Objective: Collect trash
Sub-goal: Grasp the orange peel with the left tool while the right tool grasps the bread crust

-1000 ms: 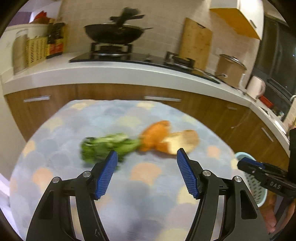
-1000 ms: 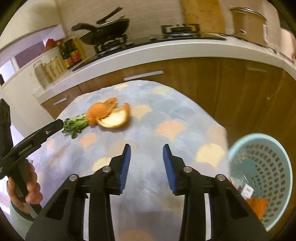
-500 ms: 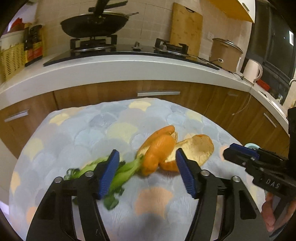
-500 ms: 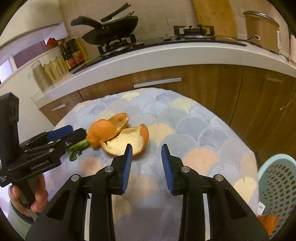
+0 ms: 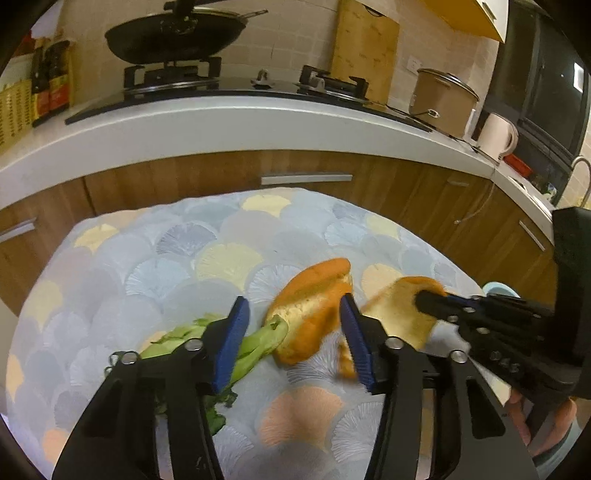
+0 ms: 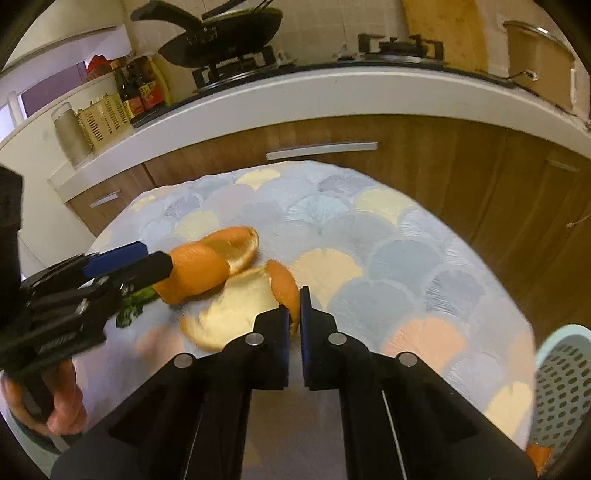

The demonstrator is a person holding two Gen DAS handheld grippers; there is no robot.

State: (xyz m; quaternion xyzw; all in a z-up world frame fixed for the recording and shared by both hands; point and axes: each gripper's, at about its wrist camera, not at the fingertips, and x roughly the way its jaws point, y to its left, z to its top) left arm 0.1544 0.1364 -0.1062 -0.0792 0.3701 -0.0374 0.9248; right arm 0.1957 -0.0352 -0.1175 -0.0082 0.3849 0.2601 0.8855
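Note:
Two pieces of orange peel and a green vegetable stalk lie on the round patterned table. My left gripper is open, its jaws on either side of the curled peel and the stalk's end. My right gripper is shut on the rim of the flat peel, which also shows in the left wrist view. The curled peel sits just left of it.
A light blue perforated basket stands low at the right beside the table, with some trash inside. Wooden cabinets and a white counter with a wok, pot and kettle run behind the table.
Both grippers moved forward onto the peels. The right gripper closed on the flat peel's rim. The left gripper narrowed around the curled peel.

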